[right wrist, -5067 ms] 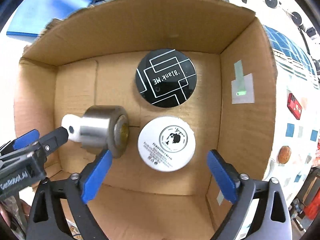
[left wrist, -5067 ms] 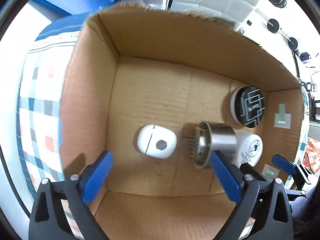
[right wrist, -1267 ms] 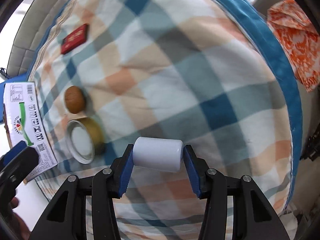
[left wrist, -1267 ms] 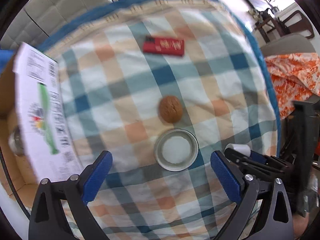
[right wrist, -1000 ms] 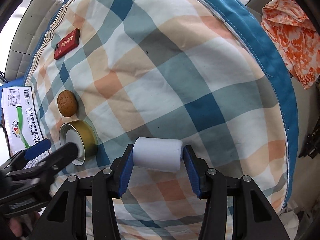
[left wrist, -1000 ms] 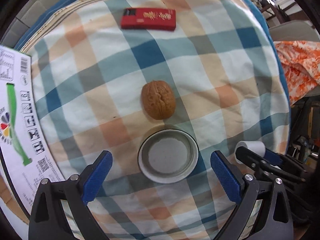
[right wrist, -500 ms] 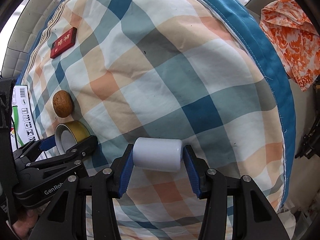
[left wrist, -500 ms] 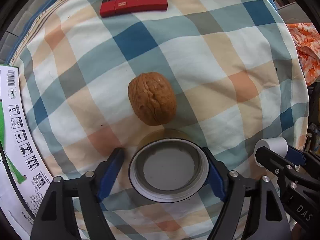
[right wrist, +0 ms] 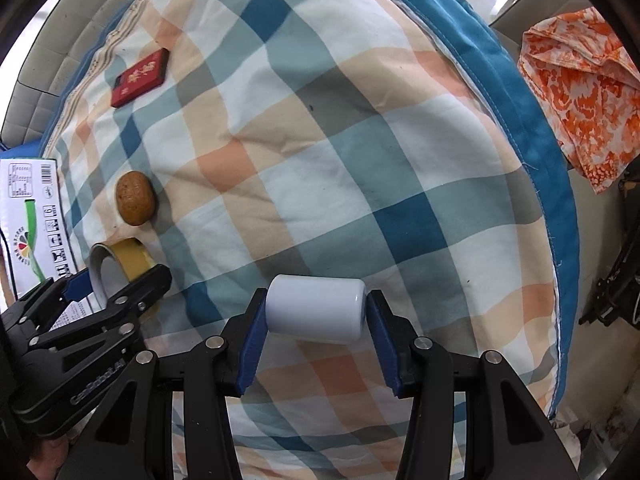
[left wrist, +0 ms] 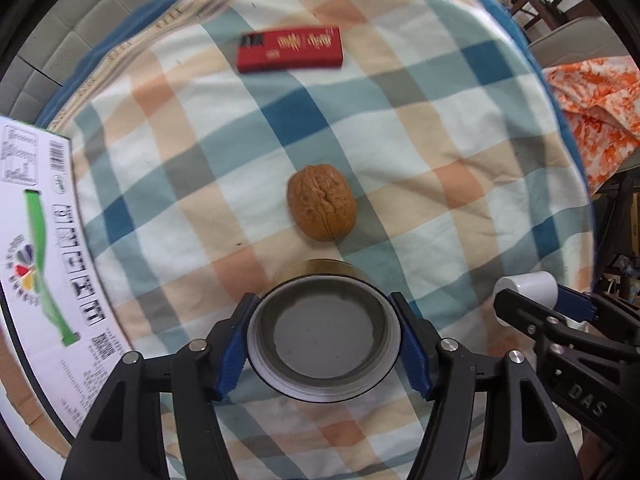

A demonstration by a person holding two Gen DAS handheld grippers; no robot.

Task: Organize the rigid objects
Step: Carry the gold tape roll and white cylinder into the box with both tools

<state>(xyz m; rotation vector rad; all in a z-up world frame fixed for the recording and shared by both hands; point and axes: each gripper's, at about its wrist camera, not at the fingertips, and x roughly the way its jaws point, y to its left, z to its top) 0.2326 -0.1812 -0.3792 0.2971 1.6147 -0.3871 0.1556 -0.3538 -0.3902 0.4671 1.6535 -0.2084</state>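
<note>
The left tool (left wrist: 323, 340) points straight down over a checked bedspread (left wrist: 400, 128), its blue pads (left wrist: 232, 344) closed against opposite sides of a round gold-walled tin (left wrist: 323, 336). The jaws have just been closing, and the tin now sits pinched between them. Its open mouth faces up toward the camera, showing a grey inner floor and a white rim; its axis runs vertical, in line with the tool.

Just beyond the tin lies a walnut (left wrist: 321, 202), its long axis running away from the camera and leaning slightly left — close to the tin but apart from it. Farther on, a flat red box (left wrist: 289, 49) rests with its long side running left to right across the cloth. A printed white carton flap (left wrist: 36, 248) fills the left edge.

The right tool (right wrist: 316, 316) grips a white cylinder (right wrist: 316, 309) by its two flat ends, so the cylinder's long axis lies crosswise between the pads (right wrist: 252, 340), level with the bedspread below. From this view the tin shows gold at the lower left, held in the other tool, with the walnut just beyond it and the red box far off near the bedspread's edge — an orange patterned cloth (right wrist: 580, 92) lies off the bed at upper right.
</note>
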